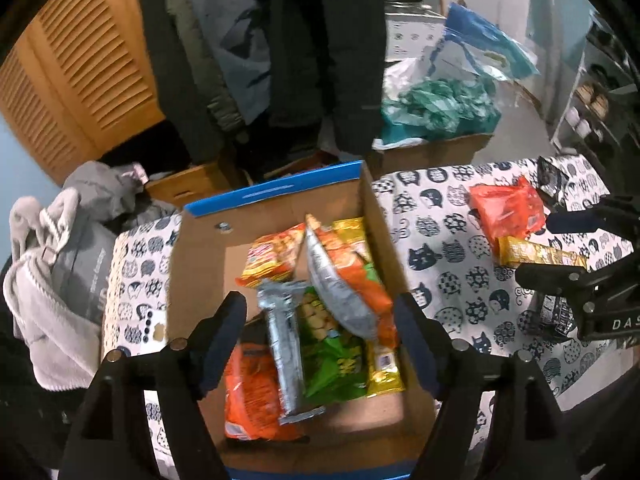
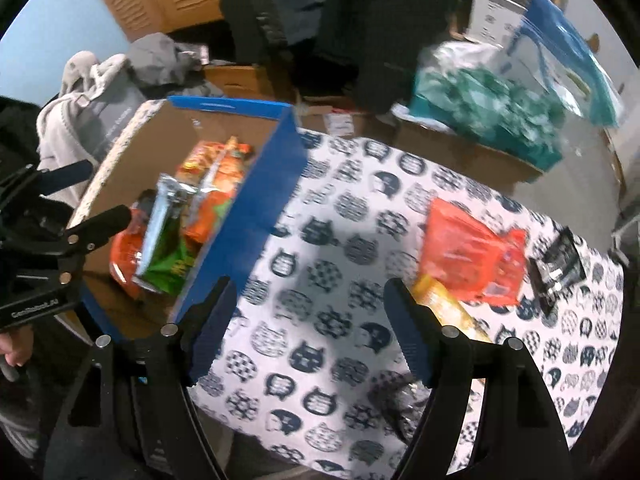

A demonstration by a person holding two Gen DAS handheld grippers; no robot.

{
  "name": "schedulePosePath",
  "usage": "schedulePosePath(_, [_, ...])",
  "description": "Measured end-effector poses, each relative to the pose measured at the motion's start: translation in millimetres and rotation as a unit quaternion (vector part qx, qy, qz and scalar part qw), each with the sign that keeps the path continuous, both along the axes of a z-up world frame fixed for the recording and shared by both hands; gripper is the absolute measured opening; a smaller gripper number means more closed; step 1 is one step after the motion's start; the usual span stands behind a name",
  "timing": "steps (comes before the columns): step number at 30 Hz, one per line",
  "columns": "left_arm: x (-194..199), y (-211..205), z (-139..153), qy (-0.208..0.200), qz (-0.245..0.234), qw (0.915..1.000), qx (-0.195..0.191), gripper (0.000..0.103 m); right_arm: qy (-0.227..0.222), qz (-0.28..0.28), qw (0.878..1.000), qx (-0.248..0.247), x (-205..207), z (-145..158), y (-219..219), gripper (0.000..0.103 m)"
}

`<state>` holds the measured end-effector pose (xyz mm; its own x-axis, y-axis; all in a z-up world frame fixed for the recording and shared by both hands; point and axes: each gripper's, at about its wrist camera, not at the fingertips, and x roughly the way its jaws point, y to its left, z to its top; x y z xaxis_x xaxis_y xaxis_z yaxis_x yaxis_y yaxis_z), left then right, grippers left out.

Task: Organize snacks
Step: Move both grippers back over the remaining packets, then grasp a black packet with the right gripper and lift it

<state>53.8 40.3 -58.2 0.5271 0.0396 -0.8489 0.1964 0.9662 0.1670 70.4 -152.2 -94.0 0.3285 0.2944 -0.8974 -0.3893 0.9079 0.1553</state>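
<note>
Right wrist view: right gripper [image 2: 310,332] gapes empty above the cat-print tablecloth [image 2: 332,240]; the crinkly red plastic snack packet [image 2: 472,256] ahead looks light, soft, slippery, best pinched at its flat edge seam

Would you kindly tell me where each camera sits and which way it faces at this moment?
Left wrist: on the left gripper, angled down into the cardboard box of snack packets; its open fingers and the right gripper show.
Right wrist: on the right gripper, angled down at the cat-print cloth; its open fingers, the left gripper and a hand show.
Shared: box, cloth, orange packet.
</note>
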Motion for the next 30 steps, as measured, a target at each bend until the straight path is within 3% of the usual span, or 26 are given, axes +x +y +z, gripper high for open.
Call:
schedulePosePath(15, [28,-81,-20,0.028,-0.033,0.9987,0.029,0.083,0.026,-0.143,0.989,-0.011,13,-39,-144,0.077])
schedulePosePath(23, [53,-109,-38,0.062,-0.039,0.9973,0.006,0.087,0.042,-0.19,0.981,-0.014,19,-55,-195,0.077])
schedulePosePath(30, [85,-135,-58,0.081,-0.038,0.996,-0.006,0.087,0.076,-0.224,0.971,-0.021,52,-76,-230,0.077])
